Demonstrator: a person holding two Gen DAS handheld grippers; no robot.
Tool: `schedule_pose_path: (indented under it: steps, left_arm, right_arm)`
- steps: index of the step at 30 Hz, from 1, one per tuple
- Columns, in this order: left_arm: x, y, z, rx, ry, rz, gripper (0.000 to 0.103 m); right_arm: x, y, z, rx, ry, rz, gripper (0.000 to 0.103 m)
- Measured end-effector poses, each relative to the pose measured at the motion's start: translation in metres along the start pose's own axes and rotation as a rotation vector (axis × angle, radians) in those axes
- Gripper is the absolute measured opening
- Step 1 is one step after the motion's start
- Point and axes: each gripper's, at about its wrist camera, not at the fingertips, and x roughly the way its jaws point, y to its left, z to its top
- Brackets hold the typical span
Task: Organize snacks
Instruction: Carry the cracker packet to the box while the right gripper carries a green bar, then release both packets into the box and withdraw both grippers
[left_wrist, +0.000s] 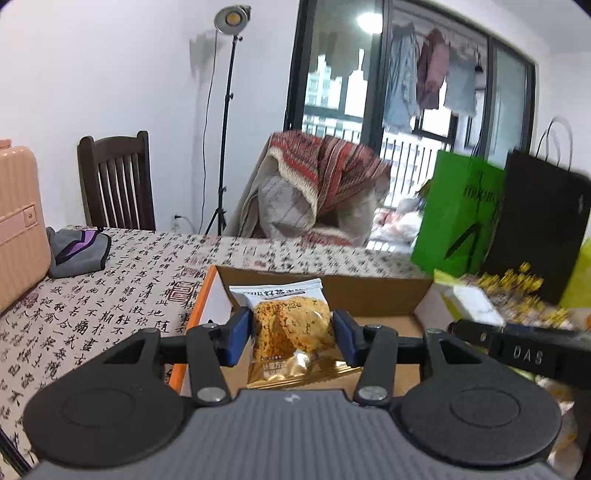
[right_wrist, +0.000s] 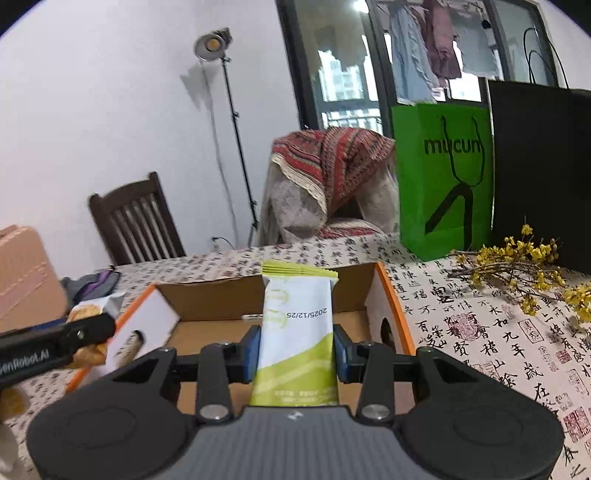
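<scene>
Grippers, 2, matte black with blue pads, lower centre of each view. Left gripper (left_wrist: 291, 338) clamps a glossy oat-cake packet (left_wrist: 291, 325); right gripper (right_wrist: 297, 349) clamps a slim green-white sachet (right_wrist: 297, 332). Both snacks hang over the open cardboard box (right_wrist: 207, 299), centre frame. Step: delivery. Next: lower, release inside box.

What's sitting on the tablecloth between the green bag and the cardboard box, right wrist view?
Nothing: in the right wrist view, bare tablecloth lies between the green bag and the cardboard box.
</scene>
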Motion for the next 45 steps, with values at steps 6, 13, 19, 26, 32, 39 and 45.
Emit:
schedule_pose_path:
  steps: [6,13,19,26,32,39,45]
  left_arm:
    - [0.034,-0.001,0.000,0.028,0.045,0.053,0.050]
    - [0.046,0.005,-0.010,0.027,0.049,0.070,0.082]
    - [0.032,0.013,-0.010,-0.014,0.013,0.041,0.101]
    - [0.003,0.020,-0.011,-0.043,-0.046,0.028,0.103]
    - [-0.028,0.027,-0.019,-0.057,-0.080,-0.015,0.103]
    - [-0.071,0.032,-0.035,-0.064,-0.118,-0.074,0.103]
    - [-0.103,0.033,-0.057,-0.048,-0.138,-0.089,0.103]
  right_arm:
    - [0.040,-0.004,0.005,0.005,0.062,-0.051,0.038]
    - [0.060,-0.009,-0.003,0.004,0.117,-0.076,0.047]
    - [0.049,-0.018,-0.004,0.044,0.100,-0.015,0.088]
    - [0.013,-0.019,-0.007,0.022,0.034,0.045,0.103]
    - [-0.028,-0.020,-0.019,-0.010,-0.019,0.092,0.103]
    - [-0.076,-0.020,-0.044,-0.055,-0.053,0.113,0.103]
    - [-0.110,-0.021,-0.069,-0.092,-0.081,0.106,0.103]
